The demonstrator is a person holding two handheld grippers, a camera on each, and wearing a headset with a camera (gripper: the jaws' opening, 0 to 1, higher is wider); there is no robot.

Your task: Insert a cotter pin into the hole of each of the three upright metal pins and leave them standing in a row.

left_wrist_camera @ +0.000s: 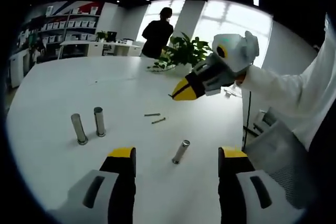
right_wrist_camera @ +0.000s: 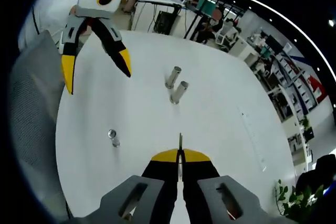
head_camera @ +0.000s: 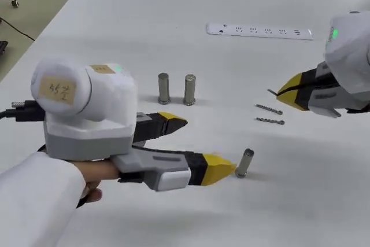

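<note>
1. The left gripper (head_camera: 199, 146) is held in a hand (head_camera: 92, 177) with a white sleeve (head_camera: 29, 201). Its yellow-tipped jaws are spread wide and grip nothing.
2. One metal pin (head_camera: 245, 162) stands upright on the white table (head_camera: 173, 218), just beside the tip of one jaw. In the left gripper view it lies ahead, in the gap between the two tips.
3. The other two metal pins (head_camera: 176, 89) stand side by side, close together, farther ahead of the left gripper and to the left in its own view.
4. The right gripper (right_wrist_camera: 180, 157) has its jaws pressed together on a thin cotter pin (right_wrist_camera: 180, 141), which sticks straight out past the tips.
5. Two loose cotter pins (head_camera: 269, 115) lie flat on the table, near each other and roughly parallel, just below the right gripper's tip in the head view.
6. A tan label (head_camera: 60, 91) on the left gripper's housing carries handwritten marks that I cannot read.
7. A white power strip (head_camera: 260, 30) lies well beyond both grippers. No writing on it is legible.
</note>
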